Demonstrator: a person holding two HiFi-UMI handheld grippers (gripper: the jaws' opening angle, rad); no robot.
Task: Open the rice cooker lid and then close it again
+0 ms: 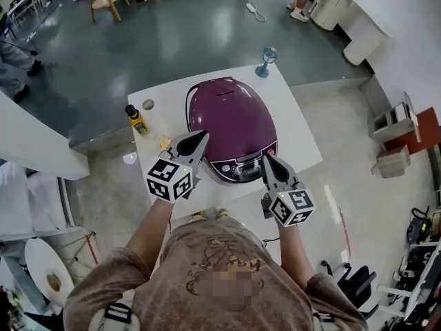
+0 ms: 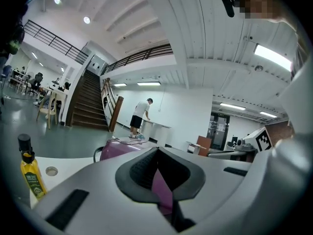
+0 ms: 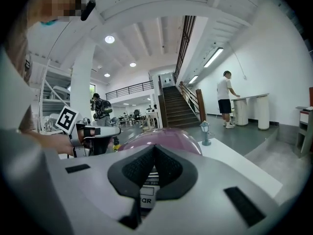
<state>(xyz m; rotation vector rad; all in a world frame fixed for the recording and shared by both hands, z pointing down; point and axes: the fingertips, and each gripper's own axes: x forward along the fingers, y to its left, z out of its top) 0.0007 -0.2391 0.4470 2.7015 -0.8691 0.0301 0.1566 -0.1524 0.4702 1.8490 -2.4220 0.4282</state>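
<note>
Head view: the purple rice cooker is seen in the middle of the white table, lid shut.
Left gripper: jaws are pressed together, nothing is held, at the cooker's 8 o'clock.
Right gripper: jaws are closed too, nothing is held, at 5 o'clock.

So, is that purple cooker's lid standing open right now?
No, in the head view the rice cooker lid lies flat and closed, with no gap showing.
</note>
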